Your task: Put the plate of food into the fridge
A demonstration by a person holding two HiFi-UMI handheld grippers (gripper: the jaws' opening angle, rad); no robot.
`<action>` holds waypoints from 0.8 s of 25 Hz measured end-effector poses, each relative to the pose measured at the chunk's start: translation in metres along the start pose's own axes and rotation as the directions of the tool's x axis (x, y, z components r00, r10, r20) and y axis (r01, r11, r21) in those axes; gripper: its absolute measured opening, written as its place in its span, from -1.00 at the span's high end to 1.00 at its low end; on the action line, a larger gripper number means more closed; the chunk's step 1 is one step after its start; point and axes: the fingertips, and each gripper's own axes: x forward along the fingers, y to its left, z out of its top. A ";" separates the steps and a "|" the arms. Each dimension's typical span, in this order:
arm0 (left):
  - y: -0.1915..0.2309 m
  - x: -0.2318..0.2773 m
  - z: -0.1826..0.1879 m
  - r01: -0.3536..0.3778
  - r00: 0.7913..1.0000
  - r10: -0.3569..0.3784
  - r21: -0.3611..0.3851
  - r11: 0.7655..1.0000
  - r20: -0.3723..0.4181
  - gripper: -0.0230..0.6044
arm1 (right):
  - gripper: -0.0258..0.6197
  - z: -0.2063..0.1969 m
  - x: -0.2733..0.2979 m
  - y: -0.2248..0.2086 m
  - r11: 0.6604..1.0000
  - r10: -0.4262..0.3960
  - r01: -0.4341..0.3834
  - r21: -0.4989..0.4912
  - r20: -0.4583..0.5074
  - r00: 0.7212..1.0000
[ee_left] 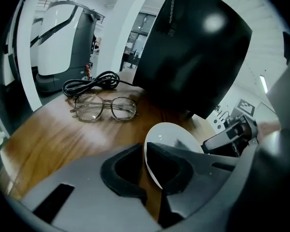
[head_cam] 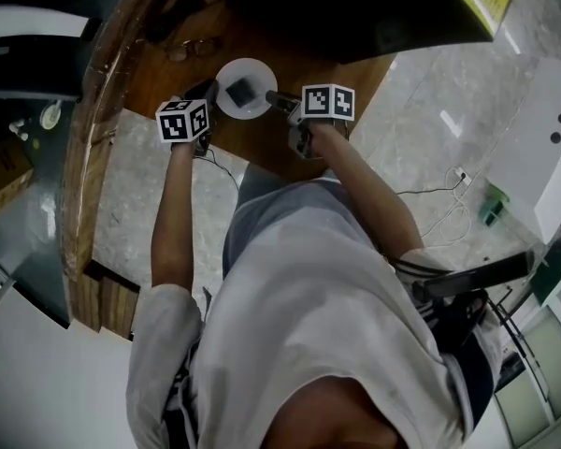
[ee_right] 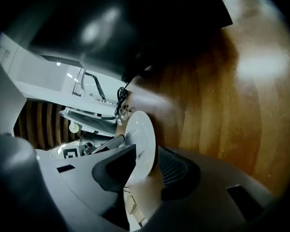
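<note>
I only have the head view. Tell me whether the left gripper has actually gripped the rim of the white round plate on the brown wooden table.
Observer: Yes. In the left gripper view the jaws of the left gripper are almost together, pinching the near rim of the white round plate.
Operator: Now report the right gripper's jaws.
Observer: In the right gripper view the right gripper has the plate's rim between its jaws, but they stand wide apart and do not look clamped on it. I would hold off lifting until that side closes.
</note>
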 end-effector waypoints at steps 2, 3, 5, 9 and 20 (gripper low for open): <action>-0.001 0.000 0.001 -0.001 1.000 0.001 0.019 1.000 0.025 0.86 | 0.54 -0.001 0.004 0.000 1.000 0.006 -0.006 0.012 0.006 1.000; -0.002 0.000 0.001 -0.001 0.999 0.000 0.019 1.000 0.032 0.86 | 0.59 -0.001 0.004 0.000 1.000 0.006 -0.006 0.020 0.011 1.000; -0.004 0.000 0.000 0.006 0.999 -0.007 0.008 1.000 0.038 0.86 | 0.67 -0.002 0.004 -0.001 1.000 0.004 -0.004 0.031 0.020 1.000; -0.001 0.005 0.002 0.015 0.999 -0.016 0.005 1.000 0.043 0.86 | 0.74 0.002 0.007 -0.004 0.998 0.023 -0.025 0.057 0.039 0.999; 0.009 0.010 0.008 0.008 0.999 -0.005 -0.052 0.999 0.043 0.86 | 0.77 0.000 0.015 0.002 0.975 0.148 -0.146 0.166 0.002 0.989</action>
